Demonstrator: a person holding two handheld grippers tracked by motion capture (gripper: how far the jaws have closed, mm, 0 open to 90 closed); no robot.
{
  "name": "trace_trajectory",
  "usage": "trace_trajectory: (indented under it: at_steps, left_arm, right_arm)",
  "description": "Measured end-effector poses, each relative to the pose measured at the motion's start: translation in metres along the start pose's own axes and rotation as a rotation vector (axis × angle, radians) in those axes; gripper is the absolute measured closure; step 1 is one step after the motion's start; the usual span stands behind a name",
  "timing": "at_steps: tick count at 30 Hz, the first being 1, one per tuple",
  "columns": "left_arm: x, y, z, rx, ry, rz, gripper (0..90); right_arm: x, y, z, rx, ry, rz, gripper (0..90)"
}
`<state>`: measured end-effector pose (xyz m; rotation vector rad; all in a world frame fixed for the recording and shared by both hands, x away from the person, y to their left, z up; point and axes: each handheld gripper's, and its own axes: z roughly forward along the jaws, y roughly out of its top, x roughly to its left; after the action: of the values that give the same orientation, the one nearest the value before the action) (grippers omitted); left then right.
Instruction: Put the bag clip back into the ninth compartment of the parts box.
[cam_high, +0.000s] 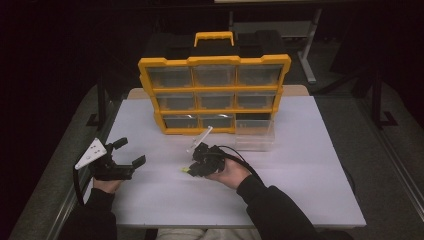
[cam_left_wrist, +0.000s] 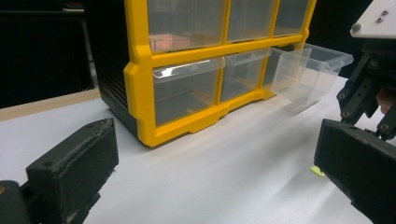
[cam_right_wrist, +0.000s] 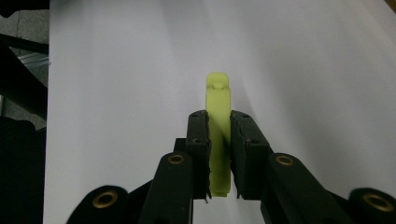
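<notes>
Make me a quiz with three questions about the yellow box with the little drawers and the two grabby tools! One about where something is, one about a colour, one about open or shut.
1. Where is the pulled-out clear drawer?
A. on top of the organizer
B. on the table by the organizer's bottom right corner
C. in the left tool

2. What colour is the small piece in the right tool?
A. yellow-green
B. red
C. blue

3. How is the left tool?
A. shut on a drawer
B. shut on nothing
C. open

Answers: 1 B, the drawer sits on the white table before the yellow organizer. 2 A, the right gripper view shows it yellow-green between the jaws. 3 C, its jaws stand wide apart, nothing between them.
</notes>
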<state>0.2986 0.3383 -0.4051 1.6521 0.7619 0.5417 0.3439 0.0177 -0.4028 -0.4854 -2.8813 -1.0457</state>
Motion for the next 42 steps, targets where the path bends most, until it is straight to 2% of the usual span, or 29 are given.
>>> trace_trajectory:
  at_steps: [18, 42]
  left_arm:
    - [0.001, 0.0, 0.0, 0.002, -0.001, 0.0, 0.0]
    - [0.001, 0.0, 0.001, 0.007, -0.004, 0.0, 0.0]
  right_arm:
    - [-0.003, -0.002, -0.016, -0.052, 0.007, 0.035, 77.0]
    - [-0.02, -0.01, -0.058, -0.18, -0.024, 0.086, 77.0]
